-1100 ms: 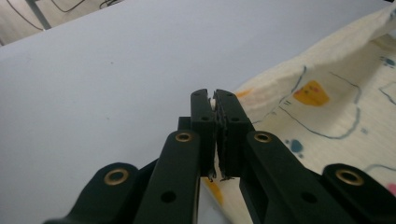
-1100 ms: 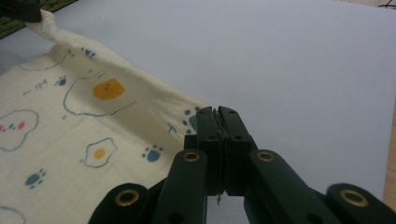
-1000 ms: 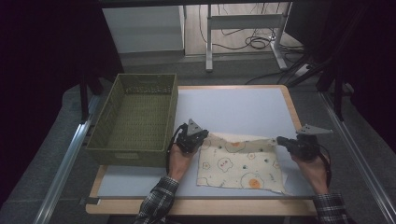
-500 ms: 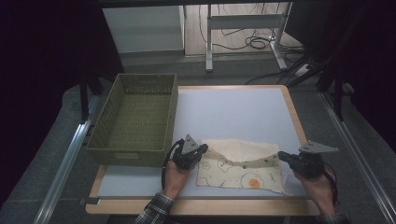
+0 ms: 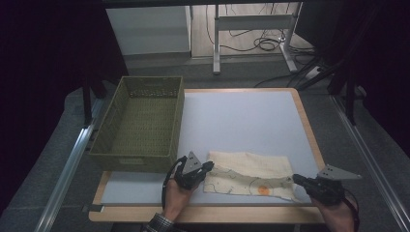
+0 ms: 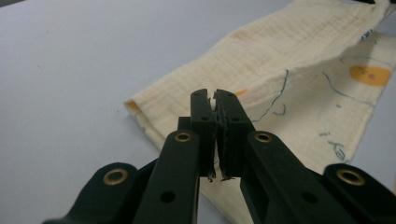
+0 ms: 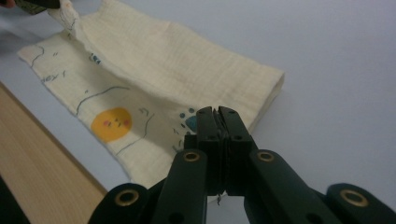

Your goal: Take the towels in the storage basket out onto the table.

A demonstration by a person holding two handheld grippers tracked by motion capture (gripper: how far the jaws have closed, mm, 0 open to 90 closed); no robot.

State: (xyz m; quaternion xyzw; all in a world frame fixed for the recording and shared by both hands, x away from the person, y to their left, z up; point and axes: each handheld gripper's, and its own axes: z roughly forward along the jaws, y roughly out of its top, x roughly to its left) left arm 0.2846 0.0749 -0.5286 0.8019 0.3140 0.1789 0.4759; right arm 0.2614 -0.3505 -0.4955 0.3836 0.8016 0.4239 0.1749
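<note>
A cream cloth (image 5: 246,171) with line drawings and an orange dot lies near the table's front edge, its far part folded over toward me. My left gripper (image 5: 209,166) is at the cloth's left end, jaws shut on the folded layer's corner. In the left gripper view a sliver of cloth (image 6: 289,56) shows between the tips of the left gripper (image 6: 215,95). My right gripper (image 5: 296,180) is at the right end. In the right gripper view the right gripper (image 7: 215,112) is shut, pinching the edge of the cloth (image 7: 163,60) just above the table.
An olive woven basket (image 5: 140,123) stands open at the table's left, just behind my left hand. The white table top (image 5: 241,121) stretches behind the cloth. Its wooden front rim (image 7: 37,163) runs close to the cloth's near edge.
Both grippers have come toward the front edge, pulling the cloth's far edge with them. The cloth has gone from lying spread out to a narrower, folded band.
</note>
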